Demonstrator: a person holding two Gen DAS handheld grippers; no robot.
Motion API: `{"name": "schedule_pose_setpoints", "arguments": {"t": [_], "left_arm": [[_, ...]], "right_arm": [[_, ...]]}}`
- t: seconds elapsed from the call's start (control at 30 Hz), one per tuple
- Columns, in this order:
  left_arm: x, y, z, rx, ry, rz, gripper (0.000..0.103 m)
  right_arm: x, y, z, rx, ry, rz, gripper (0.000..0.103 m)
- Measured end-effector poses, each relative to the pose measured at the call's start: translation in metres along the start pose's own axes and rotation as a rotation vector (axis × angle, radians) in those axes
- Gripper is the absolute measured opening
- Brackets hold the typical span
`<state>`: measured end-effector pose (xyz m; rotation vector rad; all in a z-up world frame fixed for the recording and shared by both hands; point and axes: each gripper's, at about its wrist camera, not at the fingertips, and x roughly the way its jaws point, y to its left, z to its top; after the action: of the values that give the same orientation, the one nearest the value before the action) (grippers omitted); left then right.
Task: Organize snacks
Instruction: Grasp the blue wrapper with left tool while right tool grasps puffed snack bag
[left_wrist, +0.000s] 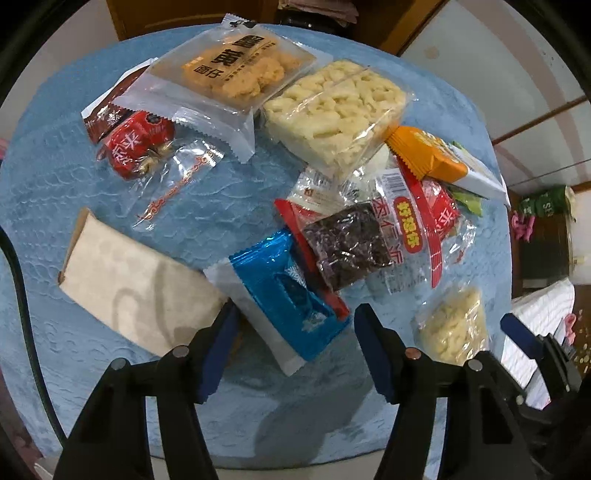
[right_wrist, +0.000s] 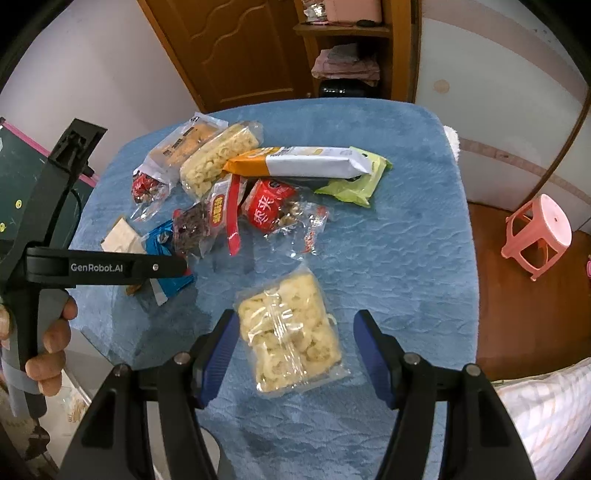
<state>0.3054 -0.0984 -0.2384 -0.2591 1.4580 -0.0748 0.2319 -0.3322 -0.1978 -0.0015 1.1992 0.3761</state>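
Note:
Several snack packs lie on a blue cloth-covered table (right_wrist: 388, 229). My left gripper (left_wrist: 291, 332) is open, its jaws on either side of a blue foil pack (left_wrist: 291, 295) that lies on a white wrapper. A dark purple cake pack (left_wrist: 347, 243) lies just beyond it. My right gripper (right_wrist: 291, 332) is open around a pale puffed-rice pack (right_wrist: 291, 332), which lies flat on the cloth between the jaws; it also shows in the left wrist view (left_wrist: 454, 325). The left gripper body (right_wrist: 92, 266) shows at the left of the right wrist view.
A pile holds a big puffed-rice block (left_wrist: 332, 110), an orange cookie pack (left_wrist: 236, 70), red date packs (left_wrist: 136, 144), an orange-and-white bar (right_wrist: 299, 162) and a green bag (right_wrist: 354, 184). A beige packet (left_wrist: 133, 288) lies at the left. A pink stool (right_wrist: 539, 232) stands beside the table.

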Motion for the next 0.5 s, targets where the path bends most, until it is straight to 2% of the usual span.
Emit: {"name": "schedule_pose_setpoints", "arguments": {"t": [0.13, 0.2, 0.3, 0.43, 0.5], "left_arm": [[0.004, -0.001, 0.002, -0.014, -0.020, -0.005, 0.062], [0.003, 0.000, 0.006, -0.023, -0.022, 0.007, 0.054], [0.000, 0.000, 0.012, -0.019, -0.016, 0.021, 0.050], [0.000, -0.008, 0.014, 0.013, -0.015, 0.063, 0.047], [0.002, -0.011, 0.014, 0.014, -0.013, 0.051, 0.042]], "right_arm": [[0.007, 0.005, -0.001, -0.023, 0.013, 0.004, 0.065], [0.011, 0.006, 0.000, -0.033, 0.018, 0.002, 0.065], [0.018, 0.009, -0.001, -0.052, 0.040, 0.002, 0.065], [0.028, 0.016, -0.003, -0.084, 0.054, -0.042, 0.065], [0.030, 0.020, -0.004, -0.105, 0.053, -0.065, 0.065]]}}
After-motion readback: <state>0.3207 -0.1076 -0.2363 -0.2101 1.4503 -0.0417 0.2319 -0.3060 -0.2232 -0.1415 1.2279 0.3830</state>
